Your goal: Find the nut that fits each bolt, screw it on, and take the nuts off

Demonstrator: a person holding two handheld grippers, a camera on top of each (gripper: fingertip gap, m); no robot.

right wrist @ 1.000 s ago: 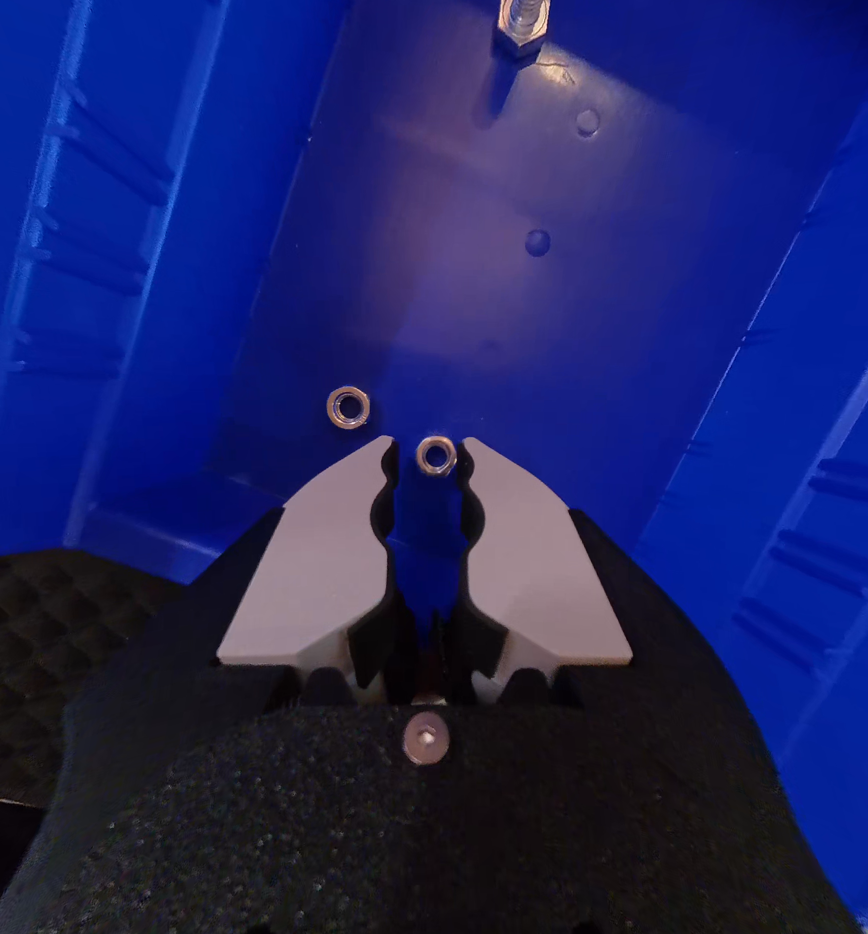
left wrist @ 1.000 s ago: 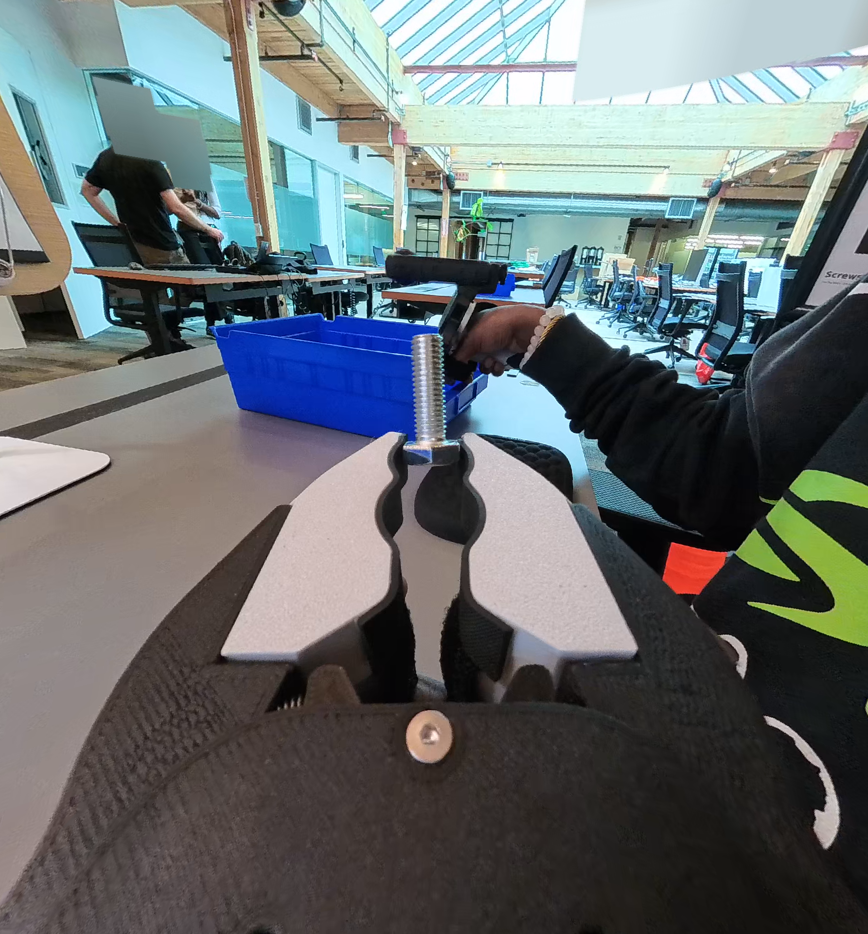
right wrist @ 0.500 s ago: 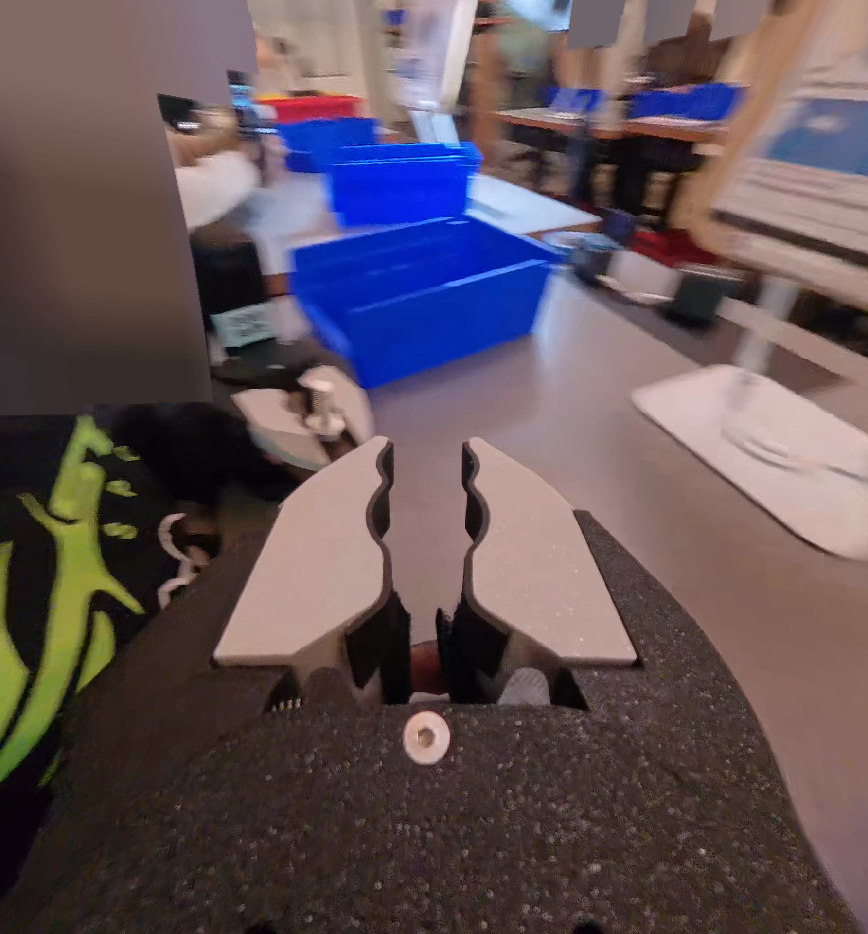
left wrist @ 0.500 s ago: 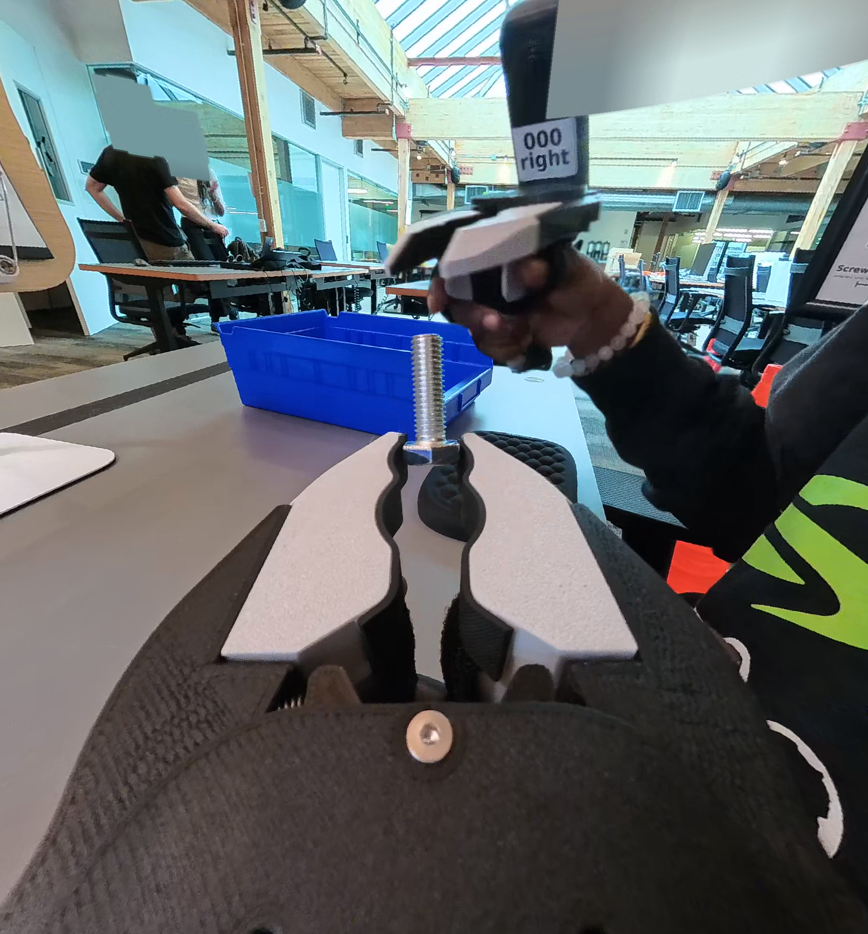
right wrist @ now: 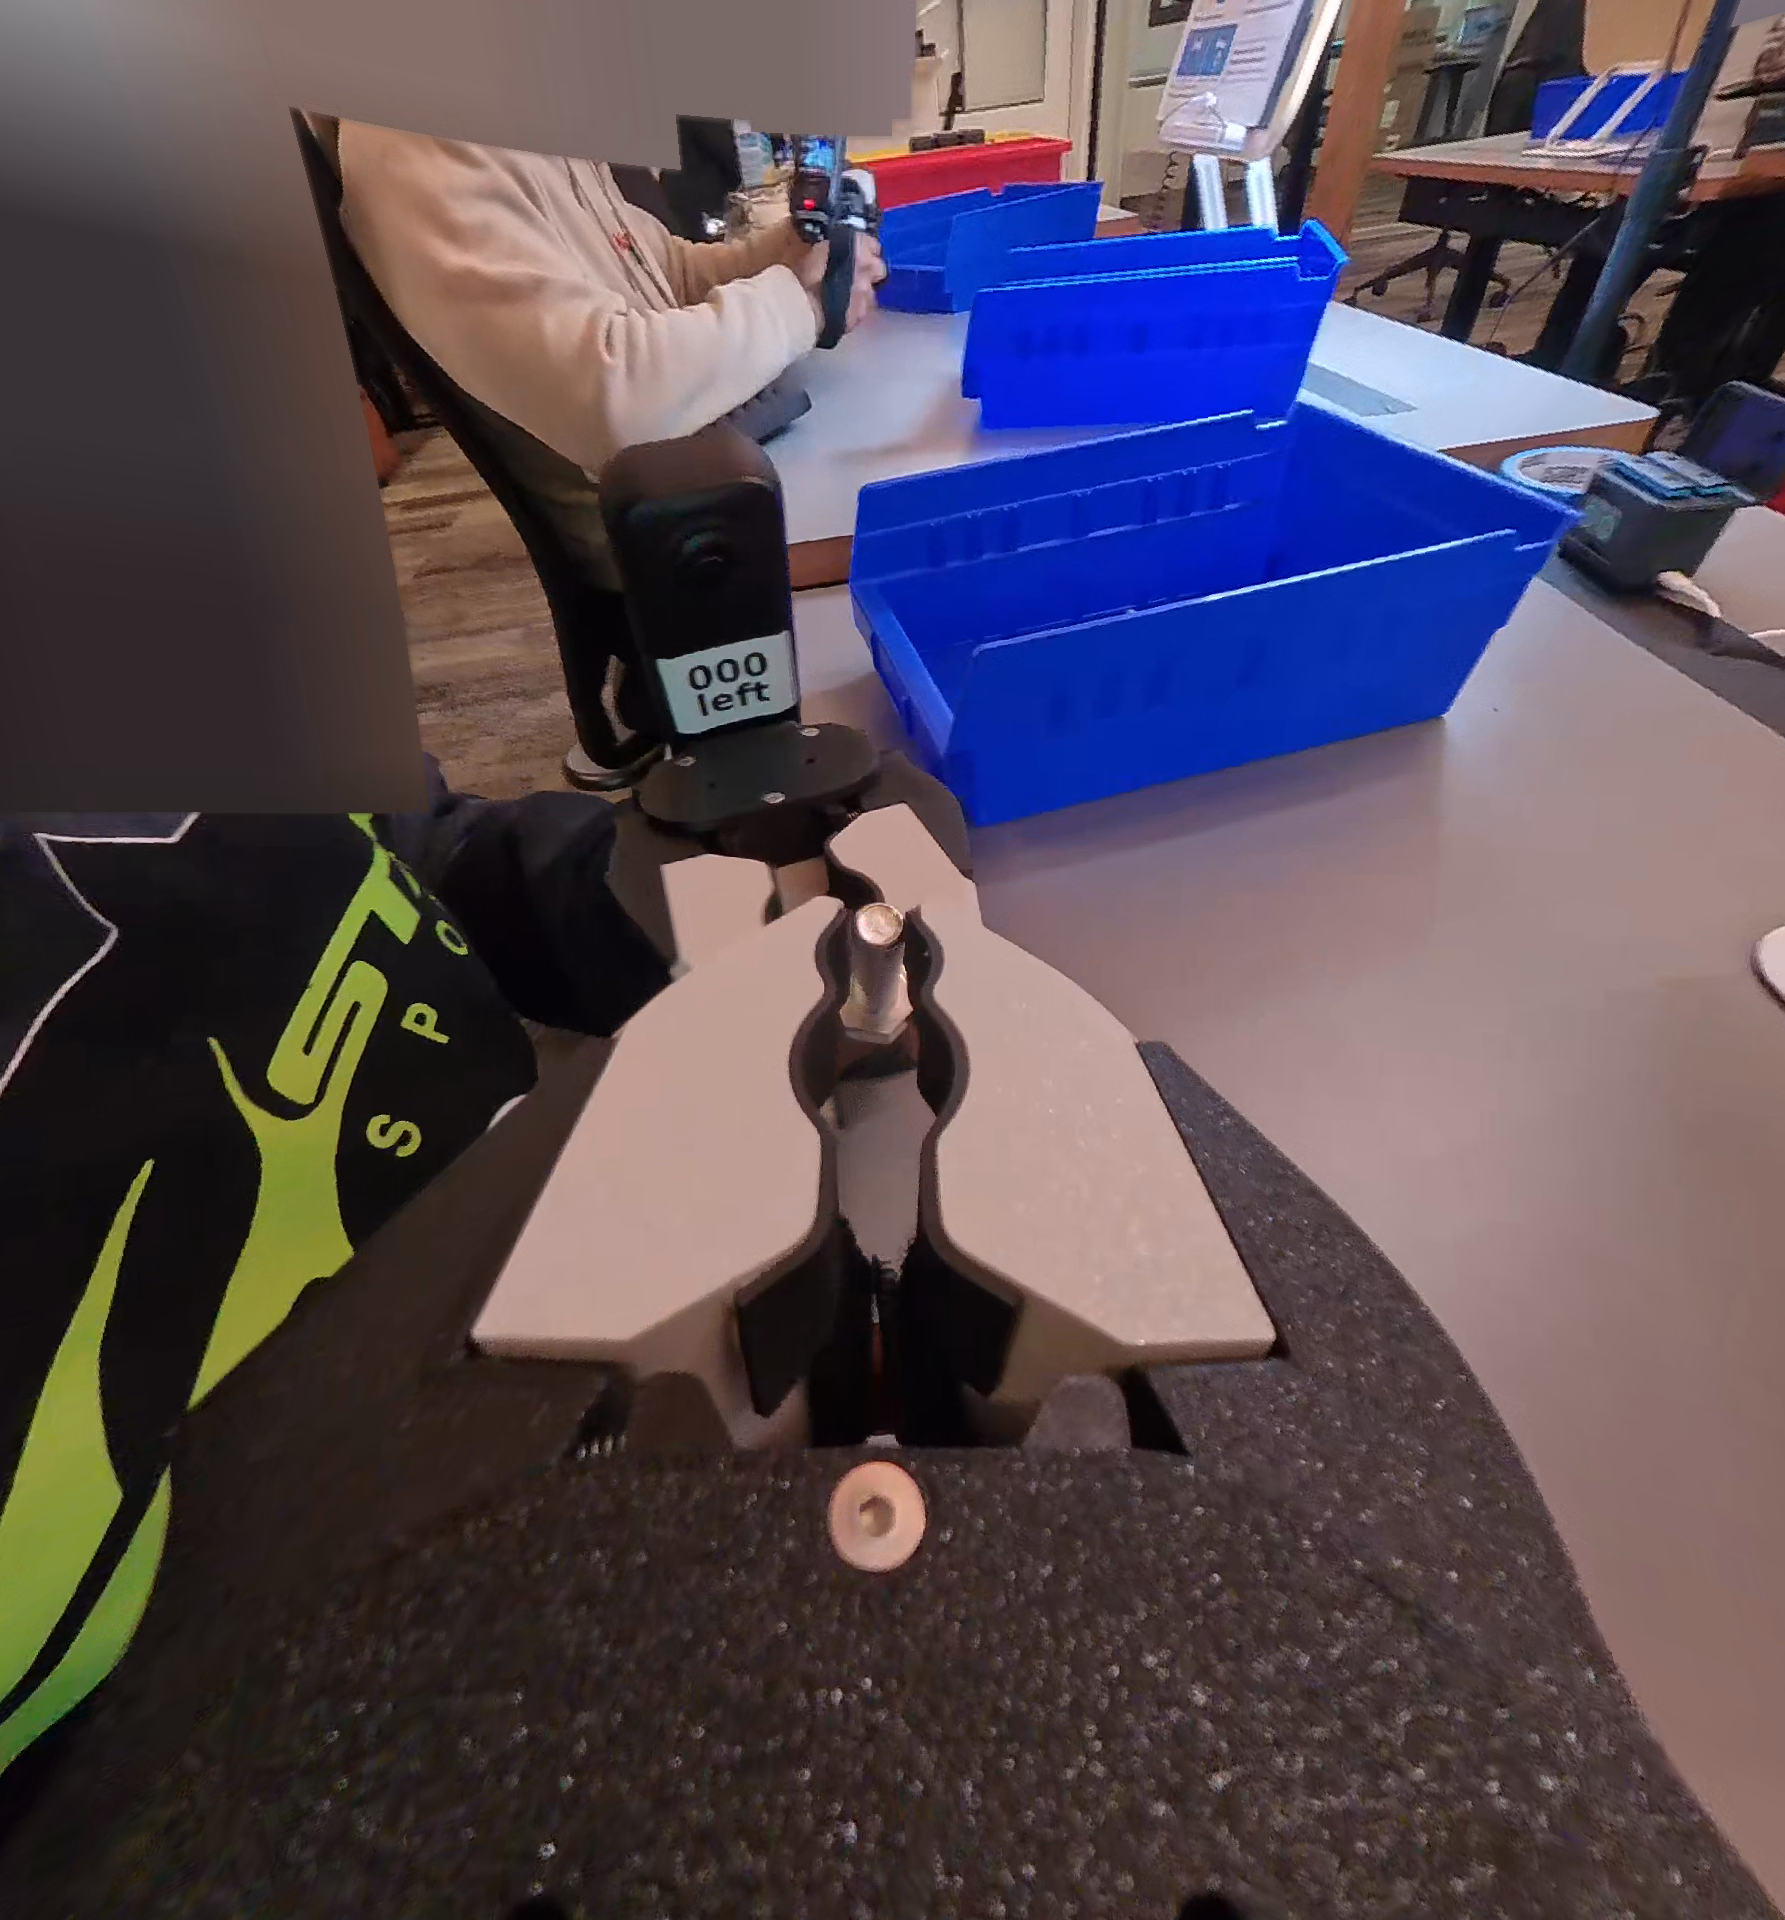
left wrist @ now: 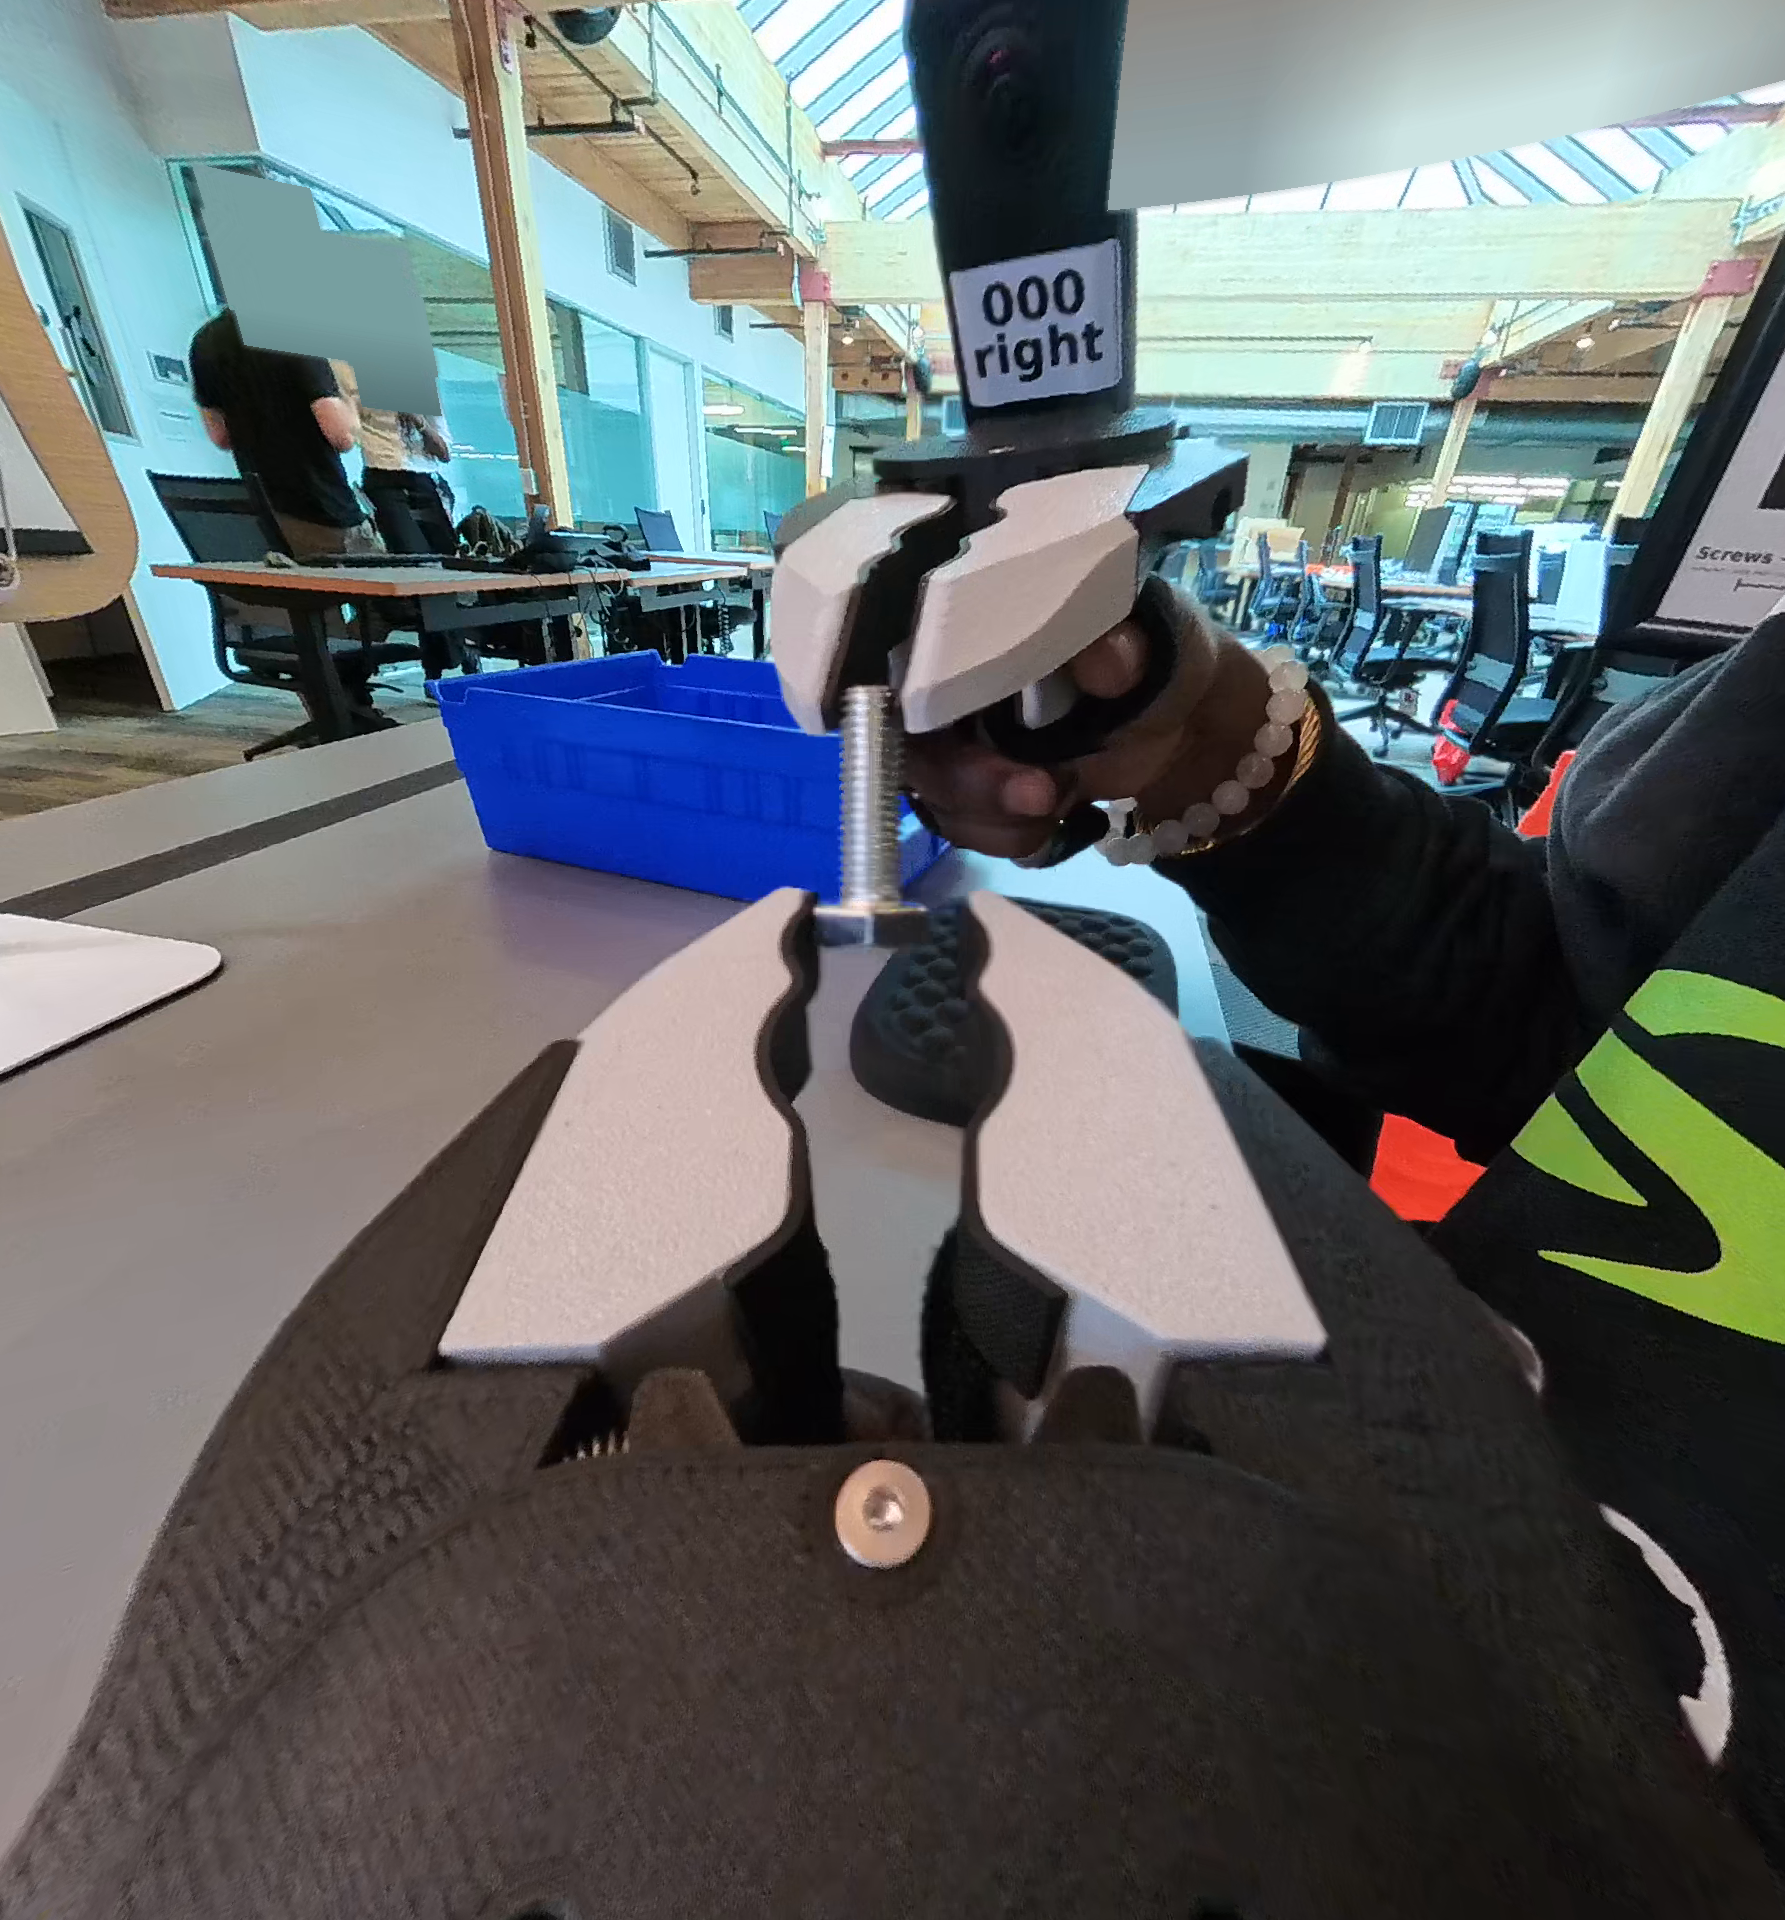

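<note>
My left gripper (left wrist: 872,914) is shut on the head of a silver bolt (left wrist: 870,800) and holds it upright above the grey table (left wrist: 296,1039). My right gripper (left wrist: 865,717) points down over the bolt, its fingertips closed around the top of the thread. In the right wrist view the bolt (right wrist: 875,977) stands end-on between my right gripper's (right wrist: 877,909) tips, with the left gripper's fingers (right wrist: 706,894) behind. No nut shows in either gripper.
A blue bin (left wrist: 649,769) stands on the table beyond the bolt, also seen in the right wrist view (right wrist: 1231,675). A white stand base (left wrist: 46,997) lies at the left. Another person (right wrist: 576,301) works at the neighbouring table with more blue bins (right wrist: 1137,343). The grippers are tip to tip, or close to it.
My right gripper has come up out of the blue bin, swung over and come down onto the top of the bolt. My left gripper has kept the bolt still.
</note>
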